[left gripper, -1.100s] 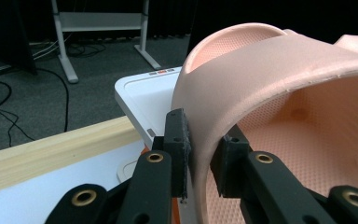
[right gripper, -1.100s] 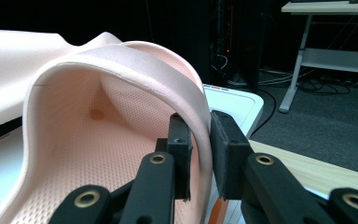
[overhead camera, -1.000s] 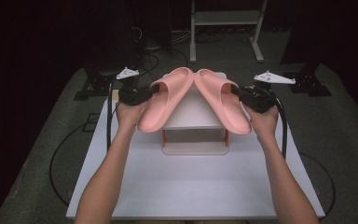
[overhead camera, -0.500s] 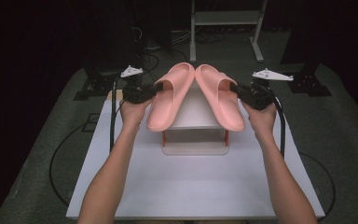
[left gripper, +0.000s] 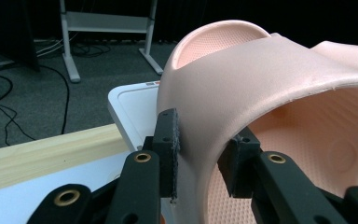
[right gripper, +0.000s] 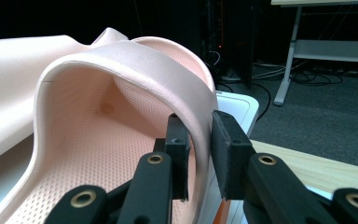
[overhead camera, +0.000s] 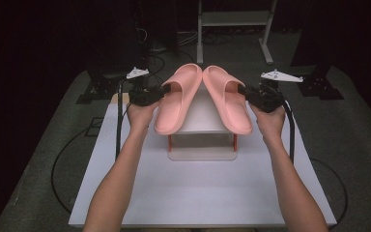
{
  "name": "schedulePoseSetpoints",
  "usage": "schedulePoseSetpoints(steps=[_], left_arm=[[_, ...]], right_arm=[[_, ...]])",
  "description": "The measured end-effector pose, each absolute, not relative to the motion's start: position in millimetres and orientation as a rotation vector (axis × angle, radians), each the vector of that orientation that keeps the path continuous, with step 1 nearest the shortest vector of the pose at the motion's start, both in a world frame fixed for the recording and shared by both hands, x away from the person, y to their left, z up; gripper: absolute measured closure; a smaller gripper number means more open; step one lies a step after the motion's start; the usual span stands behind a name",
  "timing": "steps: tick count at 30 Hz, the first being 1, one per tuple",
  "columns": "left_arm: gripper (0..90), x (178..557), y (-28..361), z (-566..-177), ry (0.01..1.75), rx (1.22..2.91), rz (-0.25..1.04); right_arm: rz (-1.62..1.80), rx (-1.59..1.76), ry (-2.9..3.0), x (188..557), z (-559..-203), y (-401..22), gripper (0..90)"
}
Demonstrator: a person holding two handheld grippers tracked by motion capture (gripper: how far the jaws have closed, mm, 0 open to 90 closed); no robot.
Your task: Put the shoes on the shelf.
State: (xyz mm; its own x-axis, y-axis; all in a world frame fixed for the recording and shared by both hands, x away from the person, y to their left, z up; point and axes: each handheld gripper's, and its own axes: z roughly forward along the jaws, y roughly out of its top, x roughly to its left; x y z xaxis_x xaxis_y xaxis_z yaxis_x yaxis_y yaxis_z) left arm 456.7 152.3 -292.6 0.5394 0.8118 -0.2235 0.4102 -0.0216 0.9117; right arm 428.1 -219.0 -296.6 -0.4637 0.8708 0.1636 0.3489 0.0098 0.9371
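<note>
Two pink slide slippers lie side by side, toes touching, on a small white stand (overhead camera: 200,118) at the middle of the table. My left gripper (overhead camera: 163,92) has the outer side of the left slipper's (overhead camera: 176,104) strap between its jaws. Those jaws have just been opening a little, and in the left gripper view both pads still touch the left slipper's strap (left gripper: 261,74) around my left gripper (left gripper: 200,149). My right gripper (overhead camera: 244,91) is shut on the outer side of the right slipper's (overhead camera: 229,104) strap. The thin strap wall (right gripper: 121,56) is pinched between the pads of my right gripper (right gripper: 200,140).
The stand has orange legs (overhead camera: 170,143) and rests on the white table (overhead camera: 198,193). A wooden strip (left gripper: 51,149) runs along the table's far edge. Cables, black tripod feet (overhead camera: 319,89) and a metal frame (overhead camera: 234,19) sit on the grey floor behind.
Both hands have shifted slightly away from me with the slippers. The slippers' heels swung inward, so the pair lies straighter and closer together on the stand.
</note>
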Motion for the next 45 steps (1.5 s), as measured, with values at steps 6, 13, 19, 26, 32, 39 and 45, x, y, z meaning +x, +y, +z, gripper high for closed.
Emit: schedulePoseSetpoints(steps=[6, 13, 19, 26, 32, 39, 45], left_arm=[[66.5, 455, 150, -292, 1.06, 1.617, 0.422], [63.4, 455, 146, -293, 1.067, 1.611, 0.424], [60.9, 455, 143, -294, 1.073, 1.616, 0.422], [59.9, 456, 141, -296, 1.079, 1.615, 0.411], [59.1, 458, 138, -298, 1.087, 1.607, 0.401], [58.3, 460, 136, -298, 1.088, 1.598, 0.392], [58.2, 462, 131, -299, 1.083, 1.607, 0.378]], right_arm=[[1.46, 1.263, 1.811, 429, -297, -219, 75.4], [1.451, 1.265, 1.811, 429, -297, -217, 73.5], [1.443, 1.274, 1.816, 430, -298, -214, 72.3], [1.434, 1.294, 1.816, 430, -299, -211, 71.7], [1.432, 1.296, 1.81, 431, -299, -210, 71.0], [1.436, 1.301, 1.816, 432, -300, -206, 71.0], [1.444, 1.302, 1.822, 434, -301, -202, 70.7]])
